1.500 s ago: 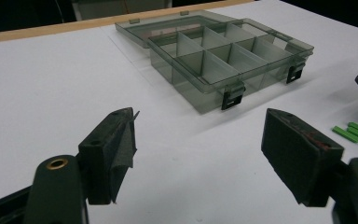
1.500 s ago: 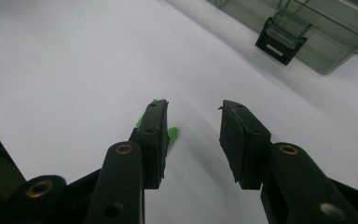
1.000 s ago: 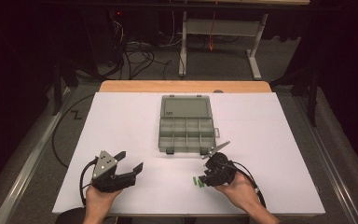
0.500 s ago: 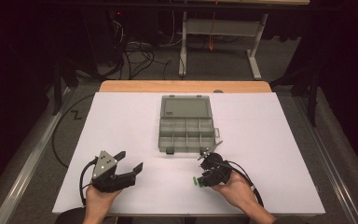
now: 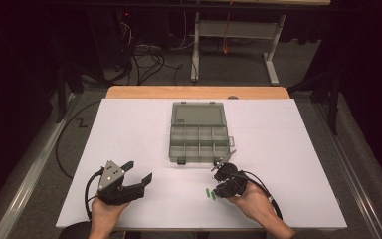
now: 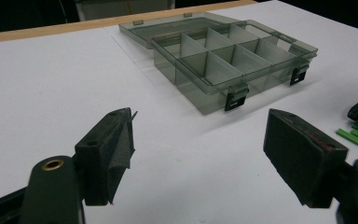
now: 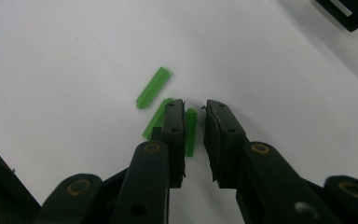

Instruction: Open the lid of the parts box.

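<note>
Light falls from above onto my white tabletop (image 5: pixel 144 139), which shows bright and even in the high view while the floor and room behind sink into near black. In my left gripper view the organizer box (image 6: pixel 223 60) casts a soft shadow toward me, and my own jaws sit dark and slightly blurred up close. In my right gripper view the green pegs (image 7: pixel 154 87) look sharp; the corners darken.

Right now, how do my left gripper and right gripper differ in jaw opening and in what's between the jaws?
The left gripper stands wide open with nothing between its jaws; the right gripper has just been closing to a narrow gap around one green plug, not yet pinched. The left points toward the open grey organizer box; the right points down at the white table. Both sit low over it.
</note>
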